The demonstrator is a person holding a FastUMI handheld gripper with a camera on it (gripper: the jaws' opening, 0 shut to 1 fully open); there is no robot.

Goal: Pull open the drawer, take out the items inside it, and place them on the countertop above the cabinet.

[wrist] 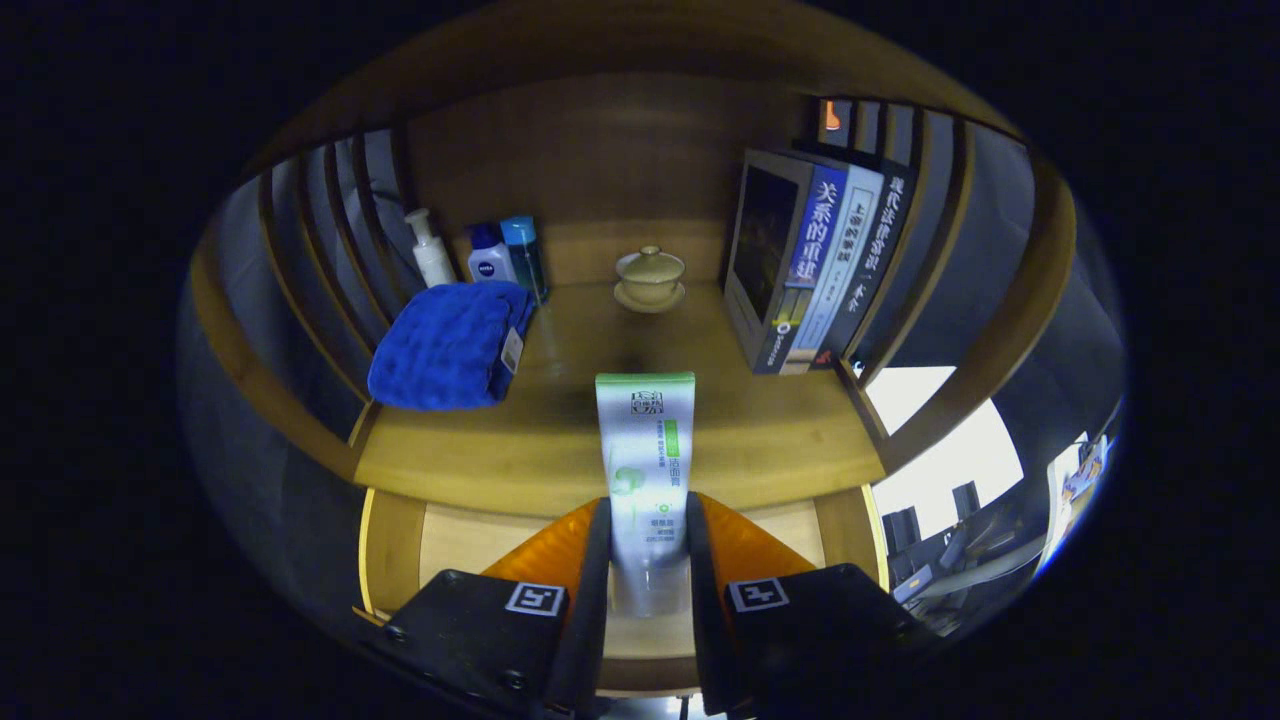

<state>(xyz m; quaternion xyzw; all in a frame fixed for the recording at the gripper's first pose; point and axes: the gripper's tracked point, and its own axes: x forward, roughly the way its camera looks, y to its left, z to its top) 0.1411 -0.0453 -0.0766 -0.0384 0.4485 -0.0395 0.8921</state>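
A white and green tube (646,462) stands between my two fingers, and the gripper (647,540) is shut on its lower part. The tube's flat crimped end points forward over the wooden countertop (540,440) of the cabinet. Below the fingers lies the pulled-out drawer (455,540), its pale wooden bottom showing on both sides of them. I cannot tell whether the tube rests on the countertop or hangs above it.
A folded blue towel (447,345) lies at the left of the countertop, with three bottles (480,255) behind it. A lidded ceramic cup on a saucer (650,278) sits at the back middle. Upright books (815,262) stand at the right. Wooden slats wall both sides.
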